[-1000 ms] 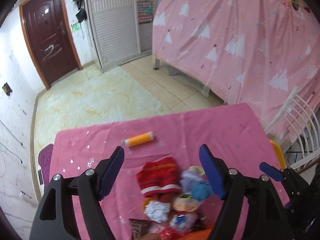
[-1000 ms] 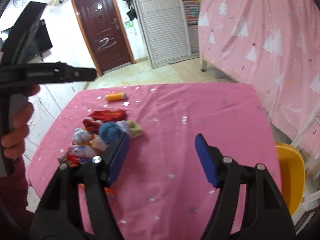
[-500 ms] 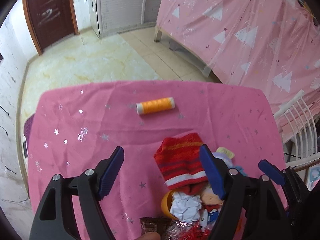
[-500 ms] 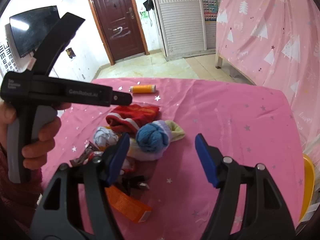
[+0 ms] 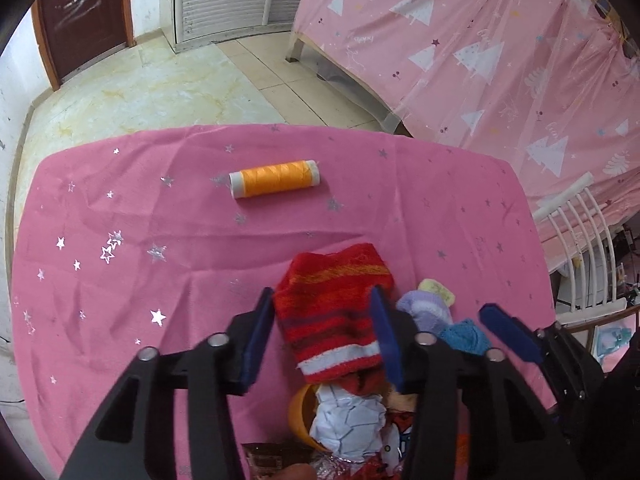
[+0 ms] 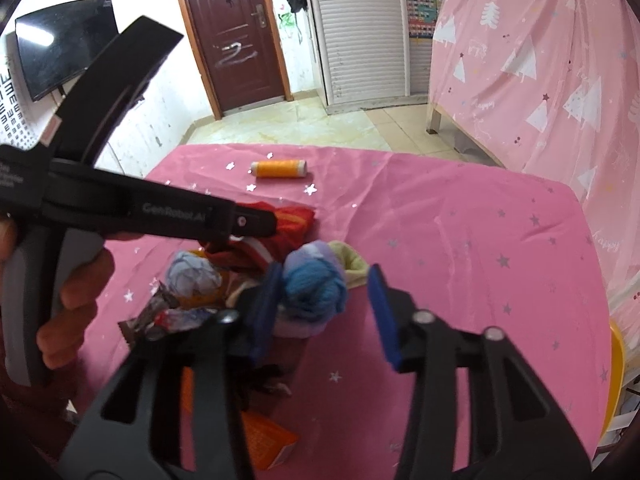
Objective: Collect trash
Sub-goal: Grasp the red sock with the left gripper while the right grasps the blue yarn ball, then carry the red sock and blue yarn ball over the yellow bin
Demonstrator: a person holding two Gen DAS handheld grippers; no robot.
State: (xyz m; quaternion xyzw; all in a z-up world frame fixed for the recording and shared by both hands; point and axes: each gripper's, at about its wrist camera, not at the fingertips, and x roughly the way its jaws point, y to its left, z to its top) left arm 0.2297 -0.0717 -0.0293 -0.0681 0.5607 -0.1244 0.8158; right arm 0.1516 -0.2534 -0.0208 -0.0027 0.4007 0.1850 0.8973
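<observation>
A pile lies on the pink star-print tablecloth (image 5: 120, 240): a red striped sock (image 5: 332, 312), a blue and lilac sock ball (image 6: 316, 284), crumpled white paper (image 5: 348, 420), foil wrappers (image 6: 160, 316) and an orange box (image 6: 272, 440). My left gripper (image 5: 324, 340) is open, with its blue pads on either side of the red sock. My right gripper (image 6: 324, 312) is open; its left pad is against the sock ball. The left gripper (image 6: 256, 222) also shows in the right wrist view above the red sock.
An orange thread spool (image 5: 274, 179) lies alone further back on the table. A yellow chair (image 6: 616, 380) stands at the right table edge and a white rack (image 5: 580, 248) beyond it. A pink tree-print curtain (image 5: 480, 60) hangs behind.
Both grippers moved forward and down toward the pile. The left gripper's jaws narrowed around the red sock. The right gripper came up to the blue sock ball.
</observation>
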